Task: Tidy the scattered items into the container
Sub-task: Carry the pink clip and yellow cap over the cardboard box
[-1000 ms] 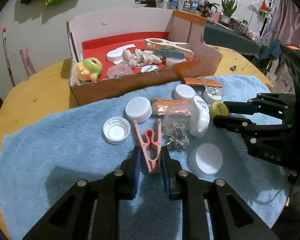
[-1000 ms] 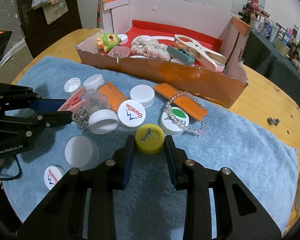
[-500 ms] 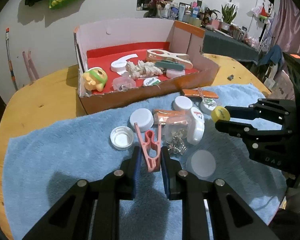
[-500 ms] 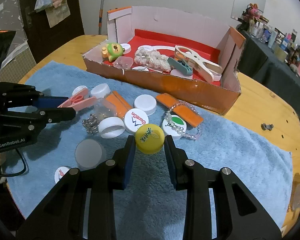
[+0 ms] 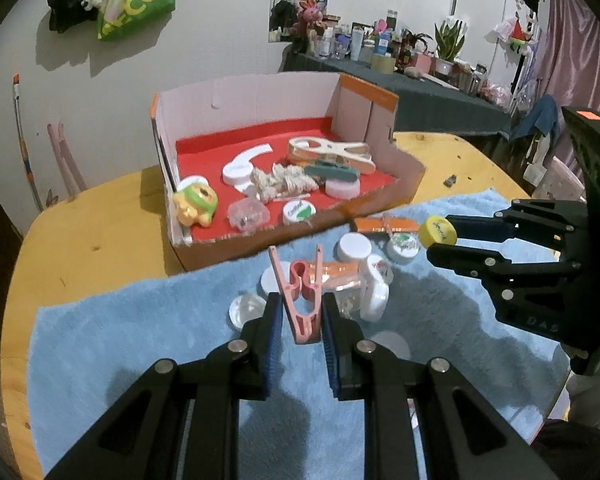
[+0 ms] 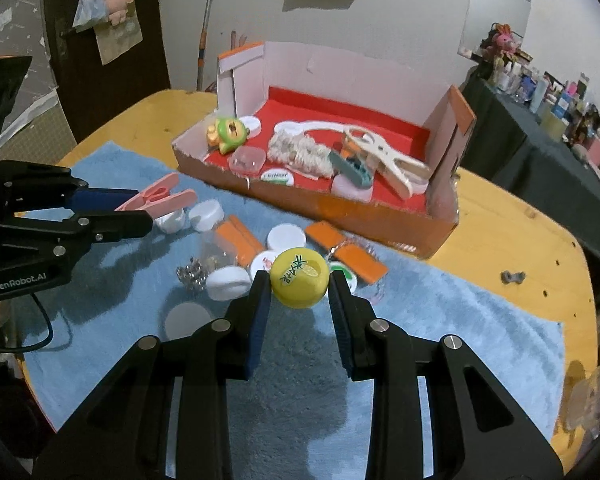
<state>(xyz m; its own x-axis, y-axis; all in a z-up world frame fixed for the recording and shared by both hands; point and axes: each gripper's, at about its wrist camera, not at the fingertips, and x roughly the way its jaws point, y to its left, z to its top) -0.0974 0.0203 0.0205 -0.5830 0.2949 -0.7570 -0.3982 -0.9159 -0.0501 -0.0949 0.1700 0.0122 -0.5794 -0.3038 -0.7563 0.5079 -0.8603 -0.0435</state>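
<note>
L wrist view: left gripper (image 5: pixel 298 314) jaws nearly shut on pink clothespin (image 5: pixel 300 294), held by its tail end, prongs up, clear of blue towel (image 5: pixel 120 332). Light, stiff plastic; may pivot in grip. Cardboard box (image 5: pixel 300 240) at far edge of surface (image 5: pixel 80 240); low front wall, open top.

R wrist view: right gripper (image 6: pixel 298 300) jaws part-open, clamping yellow cap (image 6: pixel 298 278) by its rim. Light, smooth, could slip. Room in box's red floor centre-back.

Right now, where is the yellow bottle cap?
The yellow bottle cap is pinched in the right gripper, lifted above the blue towel, just short of the cardboard box.
</note>
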